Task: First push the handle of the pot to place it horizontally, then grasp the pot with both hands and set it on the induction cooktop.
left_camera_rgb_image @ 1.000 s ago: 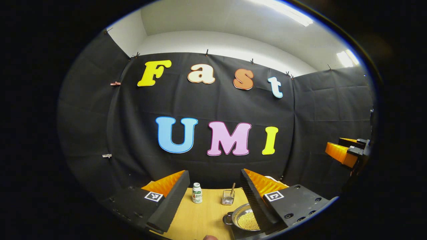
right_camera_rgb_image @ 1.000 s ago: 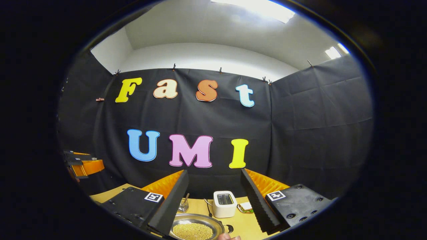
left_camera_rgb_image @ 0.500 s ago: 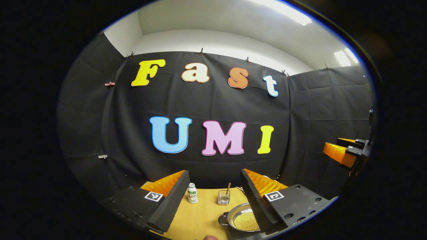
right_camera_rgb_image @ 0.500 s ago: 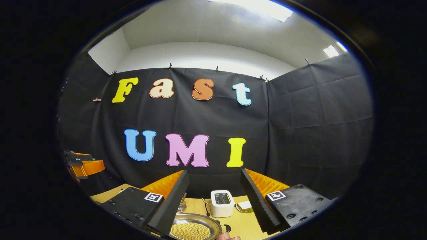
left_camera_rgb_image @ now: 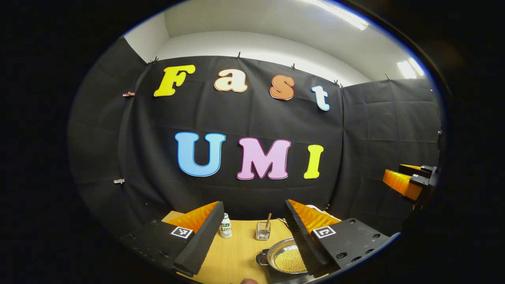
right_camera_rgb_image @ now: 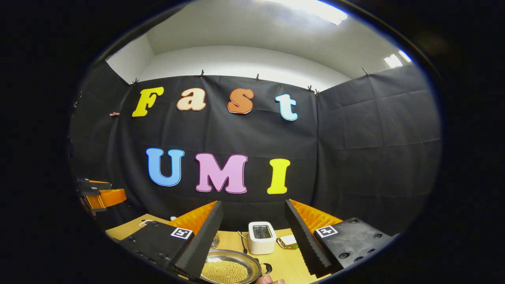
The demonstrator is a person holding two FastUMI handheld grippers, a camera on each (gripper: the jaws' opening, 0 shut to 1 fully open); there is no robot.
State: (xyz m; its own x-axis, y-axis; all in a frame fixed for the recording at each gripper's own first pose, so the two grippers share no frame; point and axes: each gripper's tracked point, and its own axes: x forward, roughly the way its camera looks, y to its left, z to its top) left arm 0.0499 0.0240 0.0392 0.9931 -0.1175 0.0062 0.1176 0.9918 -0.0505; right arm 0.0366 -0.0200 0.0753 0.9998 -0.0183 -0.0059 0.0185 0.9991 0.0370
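A steel pot (left_camera_rgb_image: 286, 258) holding yellow grains sits on the wooden table (left_camera_rgb_image: 236, 252), low right in the left gripper view, partly behind that gripper's right finger; a dark side handle (left_camera_rgb_image: 262, 258) juts from its left. My left gripper (left_camera_rgb_image: 252, 232) is open and held above the table, well short of the pot. In the right gripper view the pot (right_camera_rgb_image: 230, 270) lies at the bottom, its other handle (right_camera_rgb_image: 266, 268) pointing right. My right gripper (right_camera_rgb_image: 252, 232) is open above it, with nothing between the fingers. The other gripper (right_camera_rgb_image: 100, 195) hangs at the far left.
A small white bottle (left_camera_rgb_image: 225, 230) and a glass holder with a stick (left_camera_rgb_image: 262, 232) stand at the back of the table. A white toaster (right_camera_rgb_image: 261, 238) and a small flat packet (right_camera_rgb_image: 289, 242) sit behind the pot. The right gripper (left_camera_rgb_image: 406, 181) is at the far right.
Both views have tipped slightly downward, so more of the table and pot shows. The pot itself has not moved and both grippers stay open.
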